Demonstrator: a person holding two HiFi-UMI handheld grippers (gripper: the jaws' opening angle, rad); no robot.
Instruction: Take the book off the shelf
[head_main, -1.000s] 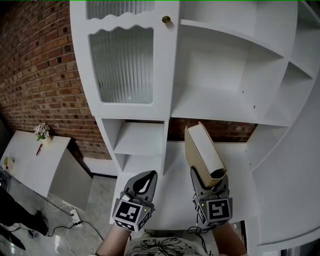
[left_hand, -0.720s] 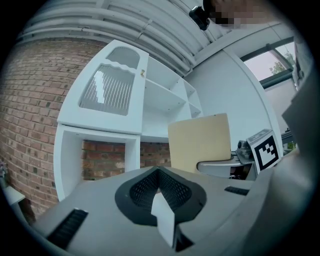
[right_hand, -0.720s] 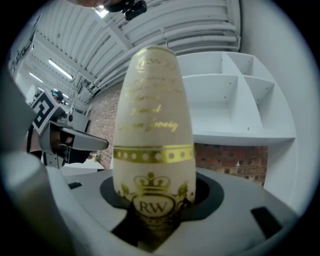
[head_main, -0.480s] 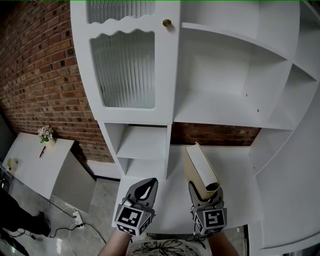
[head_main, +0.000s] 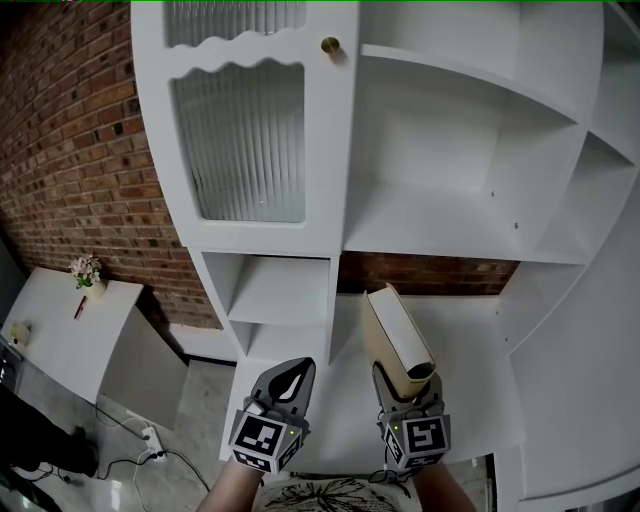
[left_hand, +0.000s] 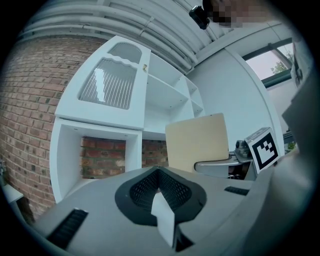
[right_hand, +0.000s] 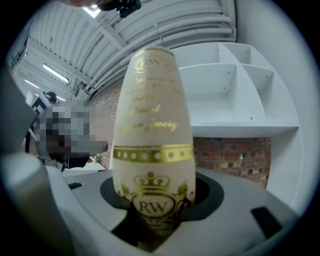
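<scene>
A cream book (head_main: 398, 335) with gold lettering on its spine (right_hand: 152, 125) stands up out of my right gripper (head_main: 405, 375), which is shut on its lower end. The book hangs in front of the white shelf unit (head_main: 440, 210), above the white counter (head_main: 475, 340) and clear of both. In the left gripper view the book's plain cover (left_hand: 197, 142) shows at the right. My left gripper (head_main: 290, 372) is beside it to the left, shut and with nothing in it.
A ribbed glass cabinet door (head_main: 245, 130) with a brass knob (head_main: 330, 45) fills the upper left of the unit, with open cubbies (head_main: 280, 290) below it. A brick wall (head_main: 80, 150) runs at the left. A low white table carries a flower pot (head_main: 85, 270).
The right gripper and the book have come down and back from the shelf, nearer to the person. The left gripper has stayed shut at about the same place.
</scene>
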